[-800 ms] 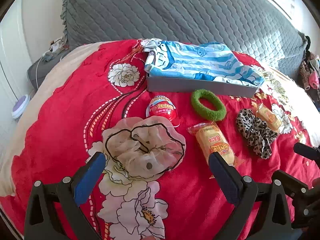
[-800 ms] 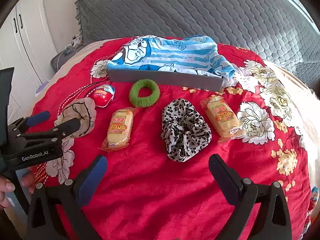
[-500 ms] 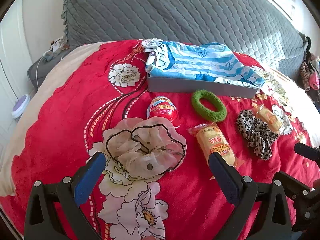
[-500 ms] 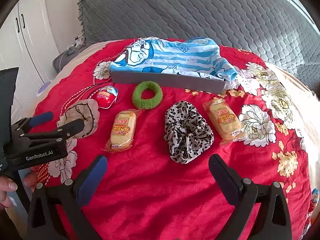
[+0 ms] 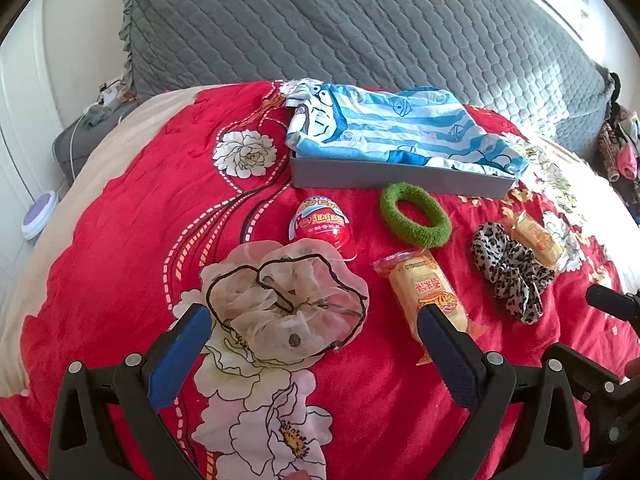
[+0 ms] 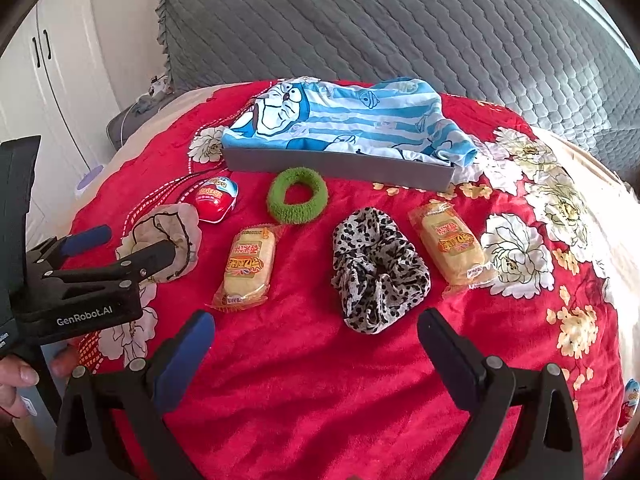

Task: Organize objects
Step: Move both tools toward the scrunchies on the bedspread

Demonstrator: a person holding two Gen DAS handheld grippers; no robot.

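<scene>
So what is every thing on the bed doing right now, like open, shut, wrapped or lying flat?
left gripper: open, empty
right gripper: open, empty
grey box: open-topped, blue striped cloth draped over it
two snack cakes: wrapped, lying flat
toy egg: shut
three scrunchies: loose on the blanket

We see both views lit by bright daylight that falls from the upper right, where the quilted grey headboard (image 5: 400, 32) turns pale and washed out. The red bedspread (image 6: 304, 380) glows strongly saturated, and the objects on it cast only soft, short shadows. We notice heavy fisheye bending: the bed bulges like a dome and straight edges curve near the rim. Dark vignetting cuts off every corner. The centre stays fairly sharp, while detail softens toward the edges. The wrapped snack cake (image 6: 248, 266) shows slight glare on its plastic.
</scene>
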